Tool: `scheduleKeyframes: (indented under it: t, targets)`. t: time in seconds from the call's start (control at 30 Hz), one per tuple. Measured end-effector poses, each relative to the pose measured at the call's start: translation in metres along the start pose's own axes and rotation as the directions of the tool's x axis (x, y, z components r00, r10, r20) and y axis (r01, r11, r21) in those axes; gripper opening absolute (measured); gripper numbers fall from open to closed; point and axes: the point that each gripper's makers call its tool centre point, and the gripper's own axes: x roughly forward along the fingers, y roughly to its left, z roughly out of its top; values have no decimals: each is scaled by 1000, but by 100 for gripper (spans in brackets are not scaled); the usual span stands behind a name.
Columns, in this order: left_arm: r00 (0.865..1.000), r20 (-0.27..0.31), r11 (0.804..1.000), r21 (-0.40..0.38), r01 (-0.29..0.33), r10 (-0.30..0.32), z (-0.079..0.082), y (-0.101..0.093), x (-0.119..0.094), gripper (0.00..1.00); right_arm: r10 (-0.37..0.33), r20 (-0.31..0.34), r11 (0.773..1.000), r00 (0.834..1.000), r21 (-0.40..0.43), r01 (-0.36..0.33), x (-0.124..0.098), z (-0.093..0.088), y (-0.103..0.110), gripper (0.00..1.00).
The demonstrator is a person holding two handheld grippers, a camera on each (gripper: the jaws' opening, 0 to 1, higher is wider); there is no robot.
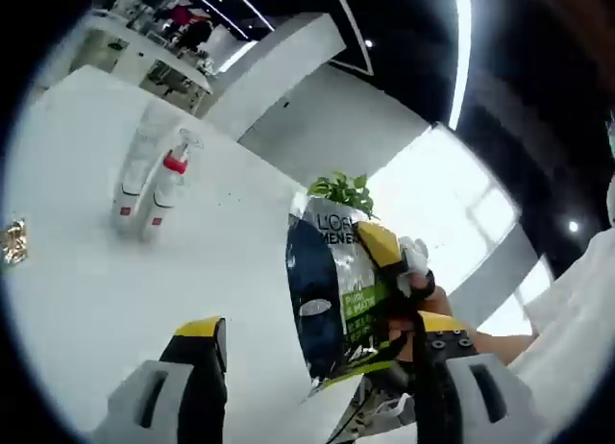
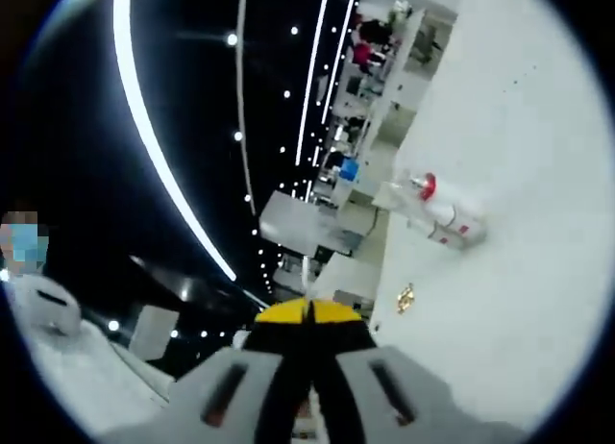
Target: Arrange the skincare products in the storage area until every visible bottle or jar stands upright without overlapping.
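Lying beside right gripper (image 1: 404,271) fingers, pouch (image 1: 336,290)

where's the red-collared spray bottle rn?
Left gripper view, upper left: the spray bottle stands on the white table beside a clear bottle, far from the open left tongs.

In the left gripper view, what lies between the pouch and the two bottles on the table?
Nothing: in the left gripper view, the stretch of white table between the pouch and the two bottles is bare.
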Motion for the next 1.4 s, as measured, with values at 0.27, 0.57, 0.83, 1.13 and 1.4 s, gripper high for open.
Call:
scheduleKeyframes:
  t: [0.27,0.57,0.83,1.13,1.4]
  targets:
    - [966,-37,967,-33,254,-255,-9,-44,6,19,175,-7,983,985,53,-175,10,-8,38,0]
    - [946,-39,943,-105,315,-321,-13,-55,-1,2,157,-2,988,988,12,-157,6,-11,32,2]
    - [951,24,939,-150,309,-309,0,-50,-2,1,175,-53,983,983,-48,-178,-11,-27,35,18]
    - [935,48,905,-238,353,-352,-1,-70,26,1,188,-125,979,974,-61,-196,-60,-36,24,22]
    - [935,12,908,-234,347,-355,-8,-87,51,1,157,-272,976,949,-106,-191,-98,-50,9,1]
